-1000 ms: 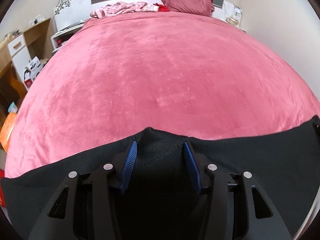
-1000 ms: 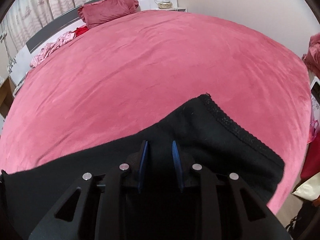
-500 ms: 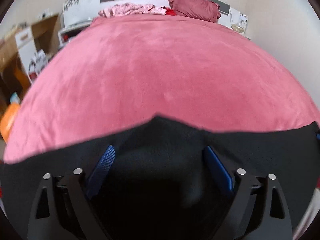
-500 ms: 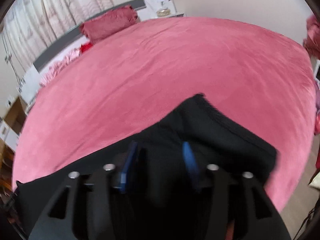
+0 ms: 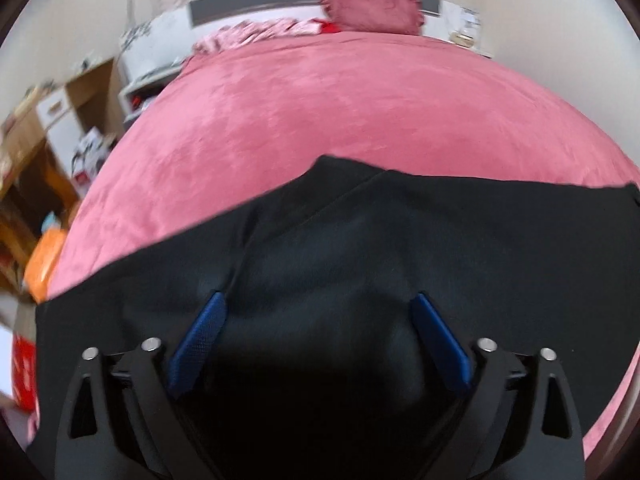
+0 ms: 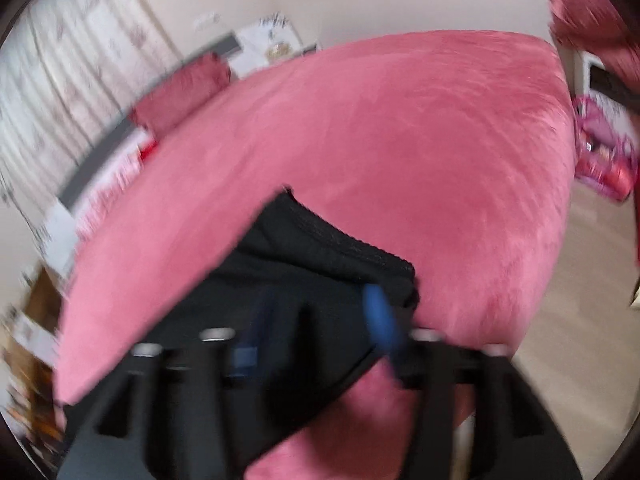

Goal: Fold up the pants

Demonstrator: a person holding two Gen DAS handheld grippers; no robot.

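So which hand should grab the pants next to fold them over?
Probably the right gripper: open, it sits by the waistband end of the black pants. The left gripper, also open, is over the plain middle stretch.

pants (image 5: 400, 240): across the bed's near edge
bed (image 5: 340, 120): under pants
pillow (image 5: 372, 14): on bed, far end

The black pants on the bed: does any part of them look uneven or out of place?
The pants lie nearly flat on the bed, but one edge pokes up as a peak, with a crease below. The waistband end is bunched.
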